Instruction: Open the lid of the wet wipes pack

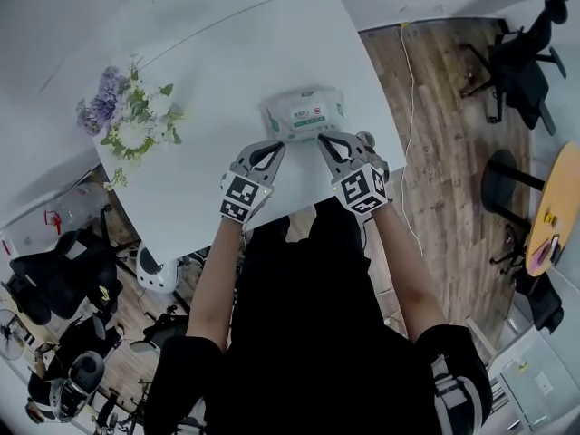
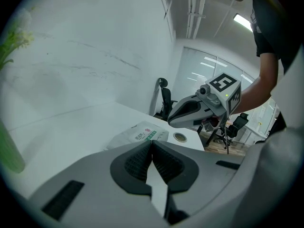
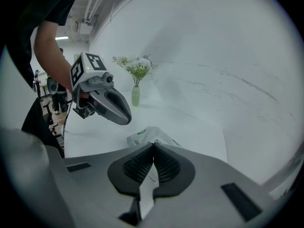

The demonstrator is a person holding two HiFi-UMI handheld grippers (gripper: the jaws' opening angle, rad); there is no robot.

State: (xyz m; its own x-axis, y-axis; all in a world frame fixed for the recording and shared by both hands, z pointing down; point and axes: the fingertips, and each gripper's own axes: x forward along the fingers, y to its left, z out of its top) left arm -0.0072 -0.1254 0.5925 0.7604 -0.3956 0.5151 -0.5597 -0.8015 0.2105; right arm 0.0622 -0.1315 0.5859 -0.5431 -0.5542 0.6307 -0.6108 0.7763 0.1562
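Grippers nearest the person: left gripper (image 1: 275,145) and right gripper (image 1: 327,140) hover side by side over the near edge of a white table (image 1: 227,62), each with its jaws pressed together on nothing. Just beyond their tips lies the wet wipes pack (image 1: 304,113), seemingly flat and unopened. It looks soft, light and slippery, likely to slide or buckle. Pinning its body while pinching the stiffer lid's free edge seems wise. Far left stands a vase of flowers (image 1: 131,116).
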